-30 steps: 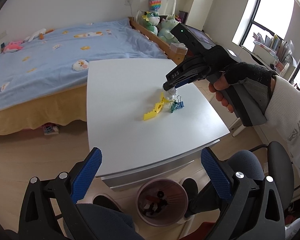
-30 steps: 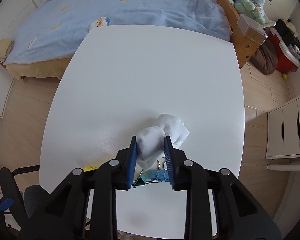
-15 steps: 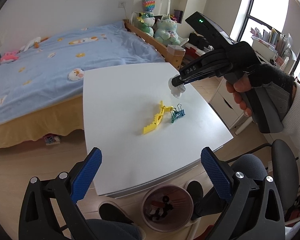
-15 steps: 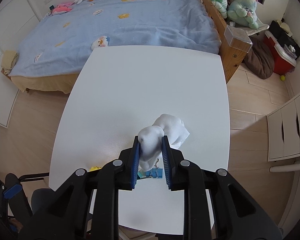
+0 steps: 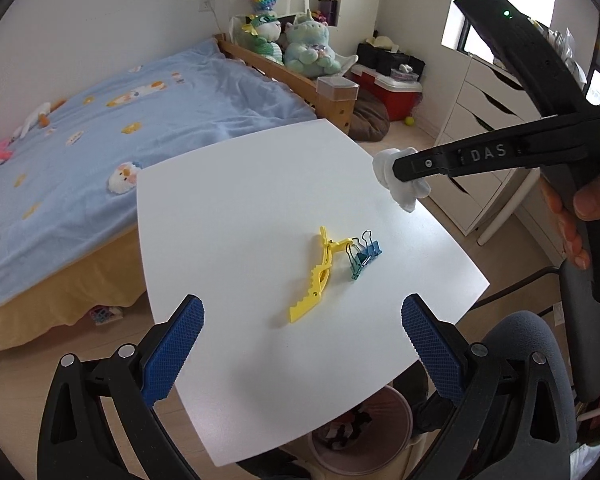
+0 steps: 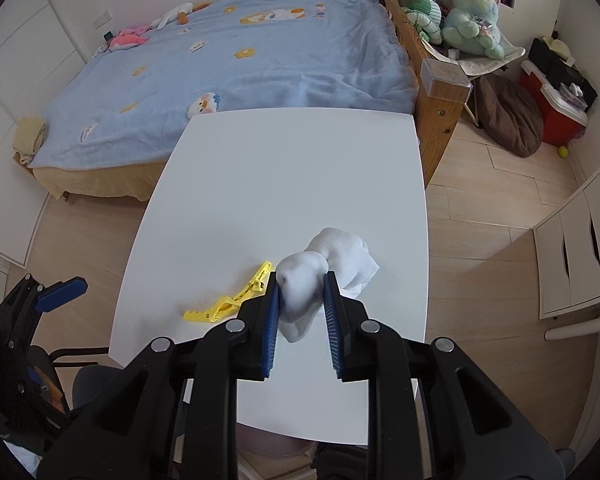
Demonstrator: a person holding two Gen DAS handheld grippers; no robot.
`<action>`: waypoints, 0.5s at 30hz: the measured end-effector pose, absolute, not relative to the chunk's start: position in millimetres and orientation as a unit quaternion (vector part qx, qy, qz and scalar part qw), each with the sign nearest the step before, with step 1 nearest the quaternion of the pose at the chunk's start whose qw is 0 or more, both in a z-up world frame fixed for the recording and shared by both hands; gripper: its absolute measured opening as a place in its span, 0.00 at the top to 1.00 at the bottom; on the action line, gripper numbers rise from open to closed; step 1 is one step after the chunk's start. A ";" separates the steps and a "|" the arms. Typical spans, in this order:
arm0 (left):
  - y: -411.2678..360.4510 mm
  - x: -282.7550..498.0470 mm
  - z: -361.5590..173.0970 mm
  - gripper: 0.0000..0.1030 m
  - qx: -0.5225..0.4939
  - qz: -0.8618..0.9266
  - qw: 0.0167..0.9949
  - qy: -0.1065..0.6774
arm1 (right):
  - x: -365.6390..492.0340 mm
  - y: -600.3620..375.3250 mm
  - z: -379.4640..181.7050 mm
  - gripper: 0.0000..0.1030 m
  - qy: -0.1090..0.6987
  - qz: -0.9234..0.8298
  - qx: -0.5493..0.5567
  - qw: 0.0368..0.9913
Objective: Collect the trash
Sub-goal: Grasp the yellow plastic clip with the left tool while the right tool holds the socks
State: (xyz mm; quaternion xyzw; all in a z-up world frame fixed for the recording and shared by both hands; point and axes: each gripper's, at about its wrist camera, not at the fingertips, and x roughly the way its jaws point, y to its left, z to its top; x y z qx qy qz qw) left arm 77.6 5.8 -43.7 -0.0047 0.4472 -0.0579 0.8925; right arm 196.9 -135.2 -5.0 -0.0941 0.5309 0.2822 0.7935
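Note:
My right gripper (image 6: 300, 296) is shut on a crumpled white tissue (image 6: 324, 268) and holds it well above the white table (image 6: 284, 168). In the left wrist view the tissue (image 5: 400, 184) hangs from the right gripper's tip at the table's right edge. My left gripper (image 5: 302, 340) is open and empty, over the table's near edge. A pink trash bin (image 5: 364, 436) with dark scraps stands on the floor under the table's near edge.
A yellow clip (image 5: 320, 272) and blue binder clips (image 5: 363, 254) lie on the table. A bed with a blue blanket (image 5: 120, 128) is beyond it. White drawers (image 5: 480, 120) stand to the right, and a grey chair (image 5: 532, 344) at the near right.
My right gripper has lifted the tissue off the table, up and to the right, away from the clips. The left gripper has risen and stays open.

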 end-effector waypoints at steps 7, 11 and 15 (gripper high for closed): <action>-2.2 111.6 -67.8 0.07 0.045 -0.076 0.873 0.479 | 196.0 -150.7 -6.2 0.79 0.532 0.277 -0.088 0.795; -4.0 125.8 -81.5 0.07 0.060 -0.086 0.862 0.495 | 195.6 -157.8 -7.6 0.79 0.534 0.274 -0.086 0.796; -8.3 134.6 -91.0 0.08 0.070 -0.098 0.855 0.505 | 196.3 -160.5 -8.2 0.79 0.534 0.272 -0.085 0.796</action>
